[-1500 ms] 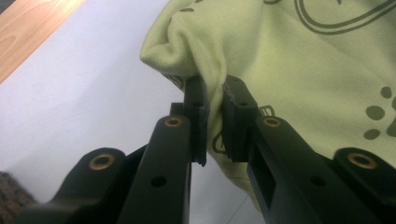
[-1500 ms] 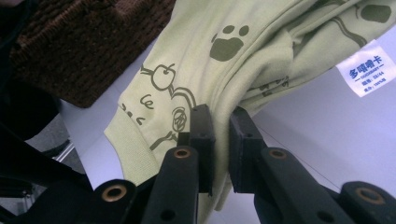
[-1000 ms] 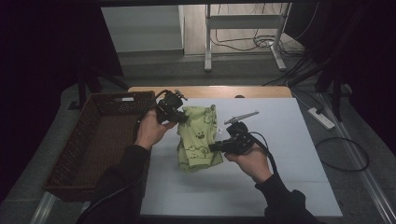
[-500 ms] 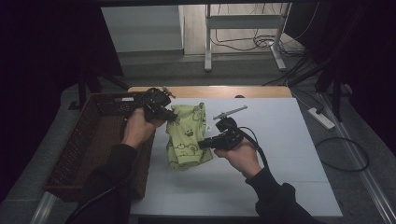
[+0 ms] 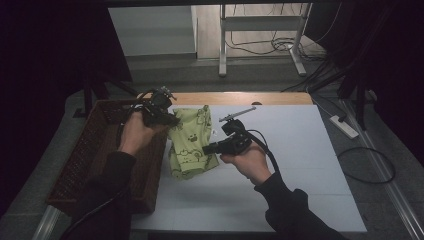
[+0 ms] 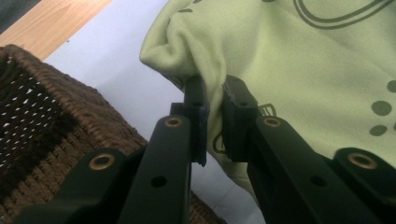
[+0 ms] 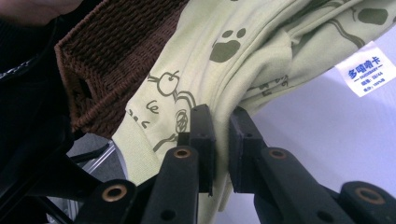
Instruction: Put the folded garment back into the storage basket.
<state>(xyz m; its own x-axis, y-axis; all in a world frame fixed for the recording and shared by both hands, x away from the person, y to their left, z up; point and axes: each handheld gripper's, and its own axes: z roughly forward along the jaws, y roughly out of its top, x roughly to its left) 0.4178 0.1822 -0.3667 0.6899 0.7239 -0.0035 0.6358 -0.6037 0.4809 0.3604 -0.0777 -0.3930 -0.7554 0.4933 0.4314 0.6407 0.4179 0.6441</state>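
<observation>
The pale green printed garment (image 5: 191,144) hangs above the white table (image 5: 300,165), stretched between both grippers: left gripper (image 5: 167,119) pinches its top edge beside the wicker basket (image 5: 85,160); right gripper (image 5: 209,148) clamps its side fold.

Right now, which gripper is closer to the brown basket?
The left. The left gripper holds the green garment right over the basket's near rim, while the right gripper holds the garment farther out above the white table.
</observation>
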